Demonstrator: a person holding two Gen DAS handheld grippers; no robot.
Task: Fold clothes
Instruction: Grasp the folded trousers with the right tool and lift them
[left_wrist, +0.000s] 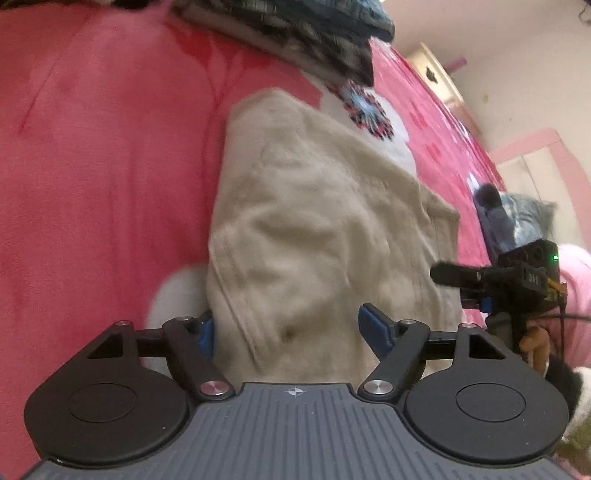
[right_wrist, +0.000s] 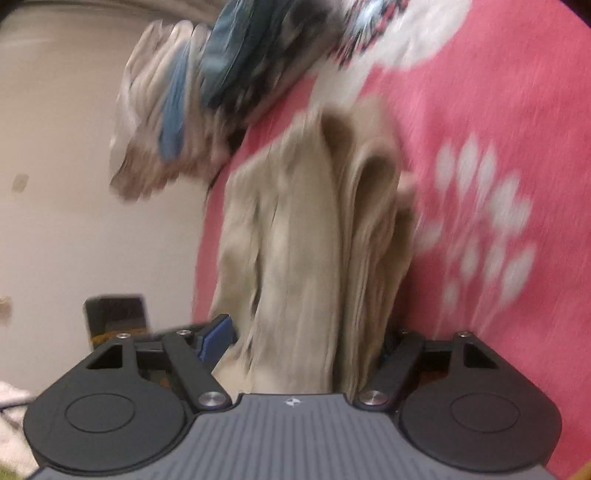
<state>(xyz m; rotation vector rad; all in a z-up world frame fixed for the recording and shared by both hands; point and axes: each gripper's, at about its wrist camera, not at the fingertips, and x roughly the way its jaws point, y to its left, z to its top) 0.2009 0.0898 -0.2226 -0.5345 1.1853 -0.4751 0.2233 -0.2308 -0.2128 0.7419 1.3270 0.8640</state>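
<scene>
A beige garment (left_wrist: 314, 221) lies folded on the pink blanket (left_wrist: 92, 166). My left gripper (left_wrist: 290, 330) stands open over its near edge, with the cloth lying slack between the blue pads (left_wrist: 373, 328). At the garment's right edge my right gripper (left_wrist: 454, 277) shows from the side. In the right wrist view the same beige garment (right_wrist: 303, 240) is seen along its folded layers. My right gripper (right_wrist: 301, 343) stands wide around that end. Its left blue pad (right_wrist: 216, 338) sits beside the cloth, and the right pad is hidden behind the folds.
A stack of folded clothes (left_wrist: 295, 33) (right_wrist: 207, 81) sits beyond the garment. Grey-blue clothing (left_wrist: 517, 221) lies at the blanket's right side. The blanket (right_wrist: 498, 129) carries white patterns. A dark box (right_wrist: 114, 314) stands by the wall on the left.
</scene>
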